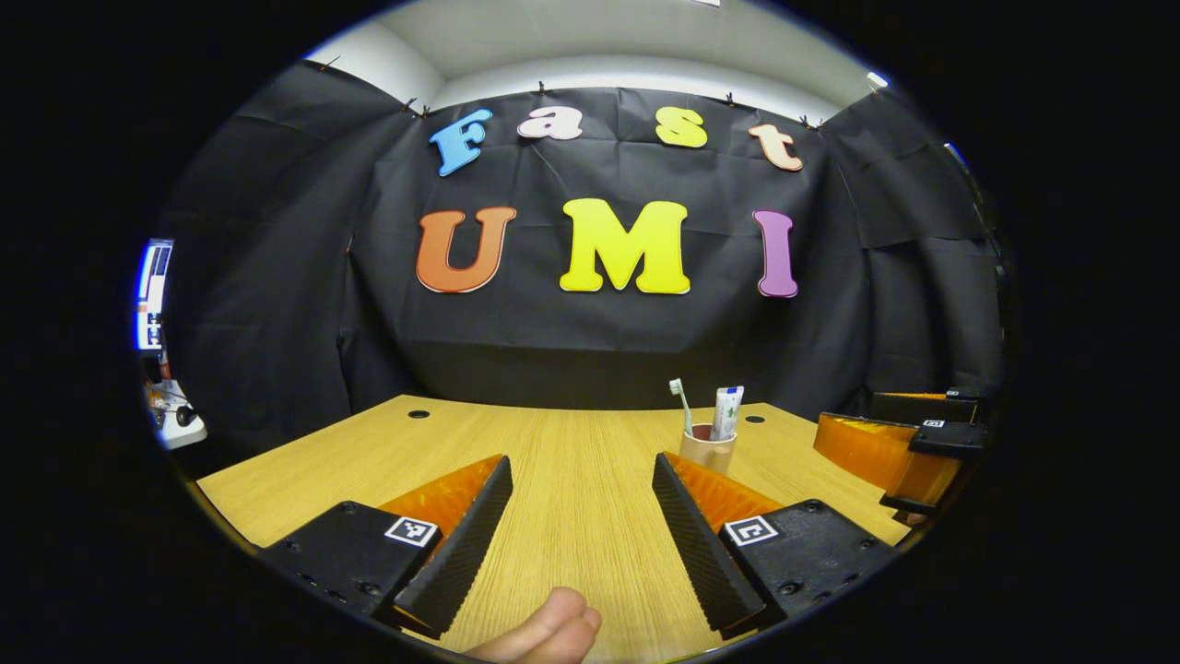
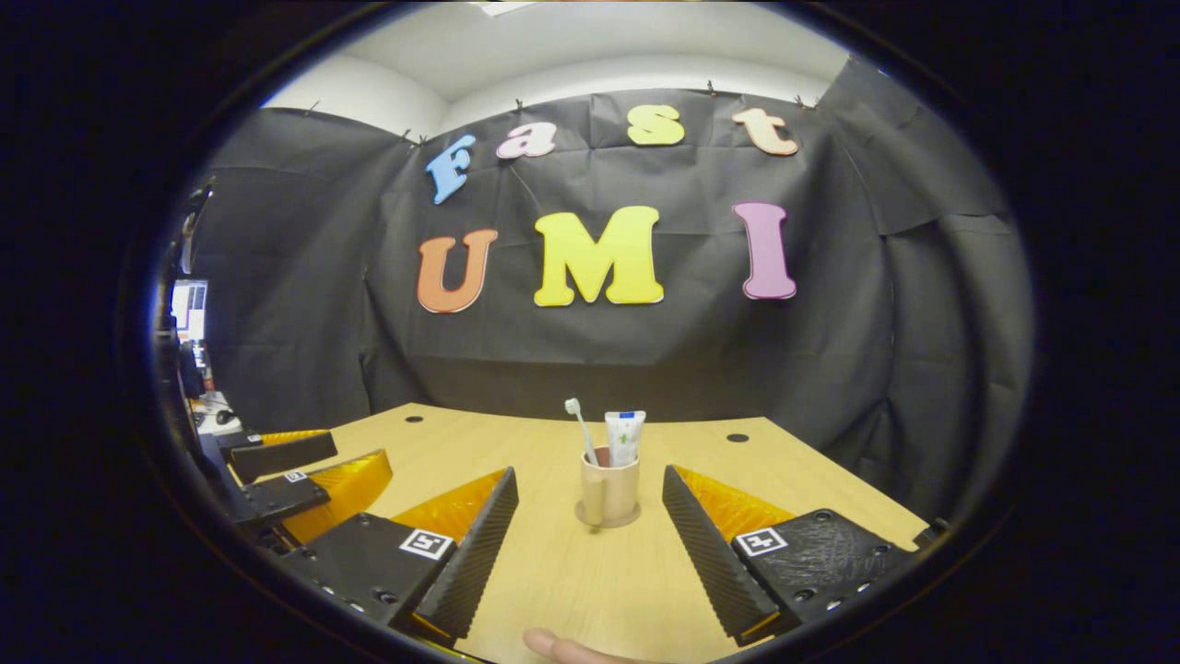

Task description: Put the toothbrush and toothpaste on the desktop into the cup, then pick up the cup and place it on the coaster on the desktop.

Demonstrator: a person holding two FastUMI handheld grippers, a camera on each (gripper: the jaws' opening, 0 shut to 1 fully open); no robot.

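A beige cup (image 2: 608,491) stands upright on a round coaster (image 2: 607,518) in the middle of the wooden desktop (image 2: 590,572). A toothbrush (image 2: 581,429) and a white toothpaste tube (image 2: 624,436) stick up out of it. My right gripper (image 2: 590,530) is open, its fingers spread either side of the cup and nearer the camera, apart from it. In the left gripper view the same cup (image 1: 708,450) with toothbrush (image 1: 681,402) and toothpaste (image 1: 725,412) sits ahead, right of centre. My left gripper (image 1: 581,516) is open over bare desk.
The desktop (image 1: 572,461) ends at the black cloth wall, with small cable holes near its back edge. The other gripper (image 1: 908,447) appears at the right of the left gripper view, and at the left of the right gripper view (image 2: 295,475). A fingertip (image 1: 544,632) shows at the bottom.
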